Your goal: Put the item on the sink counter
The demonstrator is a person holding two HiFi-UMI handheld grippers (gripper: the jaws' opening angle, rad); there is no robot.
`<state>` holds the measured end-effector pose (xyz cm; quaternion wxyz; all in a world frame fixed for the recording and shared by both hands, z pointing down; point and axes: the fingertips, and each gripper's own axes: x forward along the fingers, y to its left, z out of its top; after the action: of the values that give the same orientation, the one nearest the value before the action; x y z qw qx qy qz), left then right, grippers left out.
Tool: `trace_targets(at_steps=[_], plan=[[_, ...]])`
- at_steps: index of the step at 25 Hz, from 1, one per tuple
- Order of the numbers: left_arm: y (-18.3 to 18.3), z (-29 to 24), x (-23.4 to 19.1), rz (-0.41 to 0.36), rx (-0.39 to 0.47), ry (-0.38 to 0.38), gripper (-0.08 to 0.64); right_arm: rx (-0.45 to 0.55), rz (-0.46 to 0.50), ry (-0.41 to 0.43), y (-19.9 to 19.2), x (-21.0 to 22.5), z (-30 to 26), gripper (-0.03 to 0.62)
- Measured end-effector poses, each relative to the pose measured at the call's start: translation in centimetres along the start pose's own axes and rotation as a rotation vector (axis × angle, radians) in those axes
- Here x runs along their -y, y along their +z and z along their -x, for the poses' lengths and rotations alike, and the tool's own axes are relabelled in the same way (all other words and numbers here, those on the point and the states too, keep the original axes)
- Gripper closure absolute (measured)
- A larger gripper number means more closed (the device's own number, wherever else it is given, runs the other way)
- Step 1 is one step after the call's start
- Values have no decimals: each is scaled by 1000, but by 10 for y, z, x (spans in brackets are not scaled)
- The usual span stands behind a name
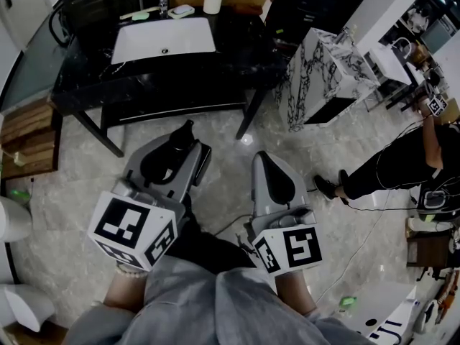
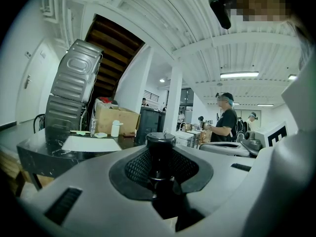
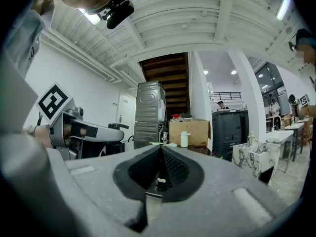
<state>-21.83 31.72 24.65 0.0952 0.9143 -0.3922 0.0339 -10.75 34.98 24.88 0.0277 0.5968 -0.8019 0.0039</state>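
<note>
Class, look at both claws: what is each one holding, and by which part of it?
The left claw grips a small black capped bottle by its body, with the cap protruding. The right claw is shut and empty.

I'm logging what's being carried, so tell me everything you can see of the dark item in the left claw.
It is a small black bottle with a round flat-topped cap over a narrower neck, and it looks like smooth plastic. The left claw holds it between its black ribbed pads, which press on its sides. The cap end stands clear above the pads, and the lower body is hidden between them. It is in the air over the pale floor, short of the black sink counter, and touches nothing else.
</note>
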Motion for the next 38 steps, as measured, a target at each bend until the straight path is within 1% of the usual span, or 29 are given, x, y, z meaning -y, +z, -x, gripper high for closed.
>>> trace_targets(at_steps=[8,13,18,25,38], plan=[[1,-21,3,-11,-1,-57,462,-4,10,-49,-3,12,-2,595],[1,-49,0,-7,-7,-84,462,-13,14,-71,-4,30,-14,595],[5,-86,-5,0,-13,-107,462,-24,21,-101,-3,57,-30,595],[17,-144,-14,0,-17,-149,462,-34,20,-133,1,98,-68,595],[42,-249,-48,-14,-25,-197,462,-43,15,-181,6,167,-147,595]])
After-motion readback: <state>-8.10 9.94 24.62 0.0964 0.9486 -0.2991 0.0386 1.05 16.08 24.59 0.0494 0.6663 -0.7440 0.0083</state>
